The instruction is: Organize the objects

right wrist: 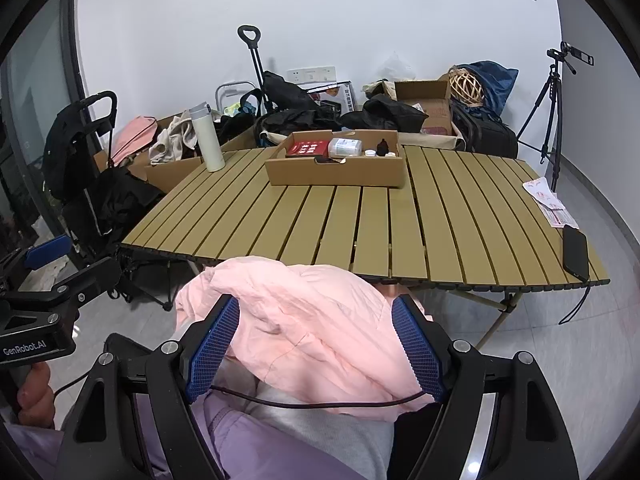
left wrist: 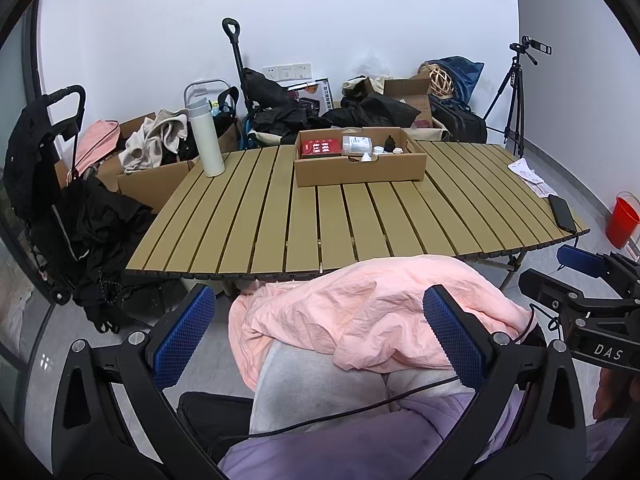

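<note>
cardboard box (left wrist: 360,168) sits across the table (left wrist: 280,220), ahead of both grippers and well apart. your left gripper (left wrist: 320,336) and right gripper (right wrist: 316,352) are spread wide, grasping nothing.

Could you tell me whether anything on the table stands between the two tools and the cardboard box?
Nothing visible does. Both the left tool and right tool are open, back over the pink cloth, and the slatted table is bare up to the cardboard box.

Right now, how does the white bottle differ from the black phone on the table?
The white bottle stands upright at the far left corner of the table; the black phone lies flat at the near right edge. The bottle is tall and round, the phone thin and rectangular. A cable hangs from the phone, none from the bottle. Both rest outside the cardboard box.
</note>
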Available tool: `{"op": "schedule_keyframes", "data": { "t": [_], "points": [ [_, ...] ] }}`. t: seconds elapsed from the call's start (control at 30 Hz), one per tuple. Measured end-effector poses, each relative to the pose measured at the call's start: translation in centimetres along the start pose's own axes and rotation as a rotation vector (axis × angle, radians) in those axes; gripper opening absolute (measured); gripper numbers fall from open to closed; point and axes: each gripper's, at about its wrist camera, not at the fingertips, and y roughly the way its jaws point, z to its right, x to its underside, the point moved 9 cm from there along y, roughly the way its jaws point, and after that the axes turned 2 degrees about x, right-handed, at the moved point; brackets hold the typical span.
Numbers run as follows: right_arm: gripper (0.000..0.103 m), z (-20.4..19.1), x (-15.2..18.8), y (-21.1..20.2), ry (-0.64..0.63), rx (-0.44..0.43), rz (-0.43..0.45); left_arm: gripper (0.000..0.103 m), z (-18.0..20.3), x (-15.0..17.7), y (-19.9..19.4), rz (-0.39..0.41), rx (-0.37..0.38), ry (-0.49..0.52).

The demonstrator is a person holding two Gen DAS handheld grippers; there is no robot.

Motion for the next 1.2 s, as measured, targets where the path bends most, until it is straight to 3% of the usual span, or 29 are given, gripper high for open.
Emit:
{"op": "schedule_keyframes", "data": {
  "t": [1.2],
  "points": [
    [0.082,0.9,-0.1,0.3,0.016,0.01,-0.015,0.103,0.3,0.6,0.4,-0.045,-0.019,-0.022]
  ]
}}
